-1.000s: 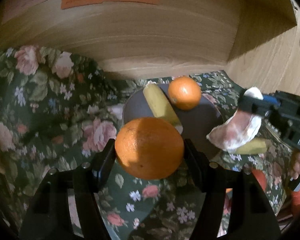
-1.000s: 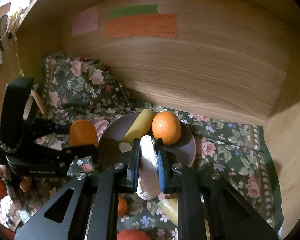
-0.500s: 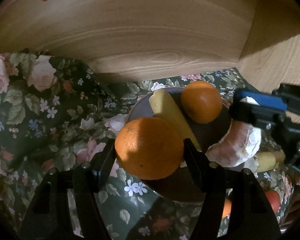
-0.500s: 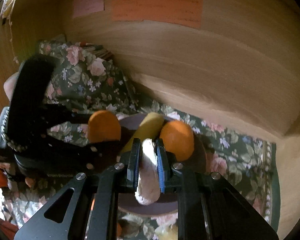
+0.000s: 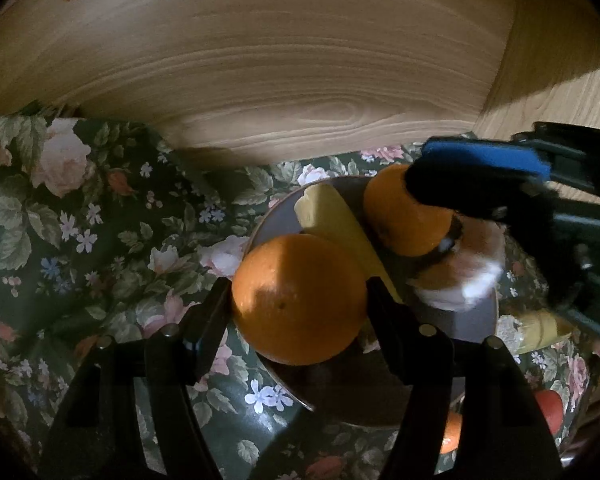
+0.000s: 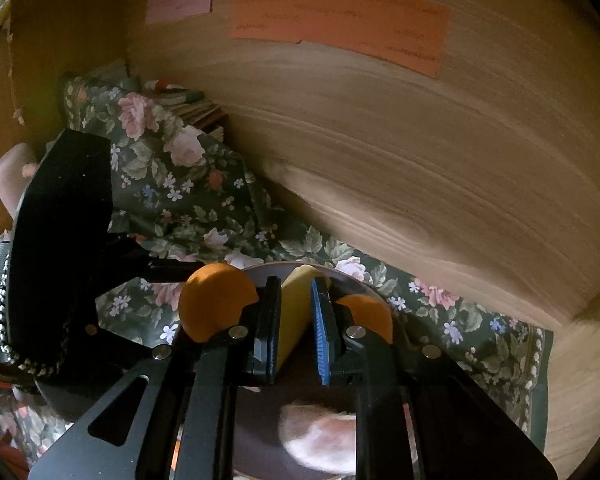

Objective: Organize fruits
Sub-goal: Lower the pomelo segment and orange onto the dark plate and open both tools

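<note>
My left gripper (image 5: 300, 296) is shut on a large orange (image 5: 298, 298) and holds it over the near left rim of the dark round plate (image 5: 472, 320). On the plate lie a banana piece (image 5: 332, 216), a smaller orange (image 5: 404, 216) and a peeled pink-white grapefruit piece (image 5: 460, 276). My right gripper (image 6: 296, 316) is open and empty above the plate; the grapefruit piece (image 6: 324, 436) lies blurred below its jaws. The banana piece (image 6: 296, 312) shows between the blue pads (image 6: 320, 344). The left gripper's orange (image 6: 216, 300) shows at the left.
A floral green cloth (image 5: 80, 220) covers the surface. A curved wooden wall (image 5: 280, 72) stands close behind the plate, with paper notes (image 6: 340, 24) stuck on it. More fruit (image 5: 548, 408) and another banana piece (image 5: 540, 328) lie right of the plate.
My right gripper has opened and let go of the grapefruit piece, which now lies on the plate. My left gripper has moved closer over the plate with the orange.
</note>
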Demonstrator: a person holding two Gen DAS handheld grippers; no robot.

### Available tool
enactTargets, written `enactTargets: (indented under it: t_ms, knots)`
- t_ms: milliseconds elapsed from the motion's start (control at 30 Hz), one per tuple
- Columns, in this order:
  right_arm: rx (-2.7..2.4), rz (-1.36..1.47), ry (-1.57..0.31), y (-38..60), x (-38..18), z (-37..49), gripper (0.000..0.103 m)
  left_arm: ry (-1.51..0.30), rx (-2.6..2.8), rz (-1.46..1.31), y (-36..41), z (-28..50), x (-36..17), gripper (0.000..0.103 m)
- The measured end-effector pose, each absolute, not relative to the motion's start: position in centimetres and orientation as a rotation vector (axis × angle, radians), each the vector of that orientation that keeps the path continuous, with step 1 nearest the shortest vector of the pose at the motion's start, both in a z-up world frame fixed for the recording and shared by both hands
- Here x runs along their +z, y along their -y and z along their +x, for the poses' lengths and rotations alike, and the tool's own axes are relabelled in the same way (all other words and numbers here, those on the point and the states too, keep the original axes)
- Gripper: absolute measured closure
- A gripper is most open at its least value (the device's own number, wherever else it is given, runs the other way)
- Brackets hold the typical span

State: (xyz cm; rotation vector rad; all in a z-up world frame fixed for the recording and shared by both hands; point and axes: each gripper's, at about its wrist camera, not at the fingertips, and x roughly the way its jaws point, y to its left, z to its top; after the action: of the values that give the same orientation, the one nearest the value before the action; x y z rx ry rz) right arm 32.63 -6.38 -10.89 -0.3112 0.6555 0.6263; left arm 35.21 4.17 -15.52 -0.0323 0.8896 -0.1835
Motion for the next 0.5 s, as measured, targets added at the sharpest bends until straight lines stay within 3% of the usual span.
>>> enactTargets:
  t_ms: [100,167,233,300,500]
  knots:
    - [0.61,-0.283,-0.651,7.5,-10.4,32.0,0.089,-0.888,-0.182,-0.034,-4.2,35.2,-15.5,0.036]
    - [0.6,-0.263,-0.652,8.4,-10.2,31.6,0.083,-0.879,-0.176,-0.025,-4.0,35.0,-15.2,0.035]
    - [0.579,-0.235,-0.639,9.6,-9.9,30.8,0.068,-0.861,-0.167,-0.01,-3.9,34.5,-14.8,0.031]
    - [0.555,-0.215,-0.624,10.7,-9.7,30.1,0.061,-0.84,-0.164,-0.004,-3.7,33.8,-14.0,0.021]
    - [0.5,-0.138,-0.628,14.5,-10.0,27.9,0.051,-0.789,-0.175,-0.008,-3.4,31.1,-11.8,0.016]
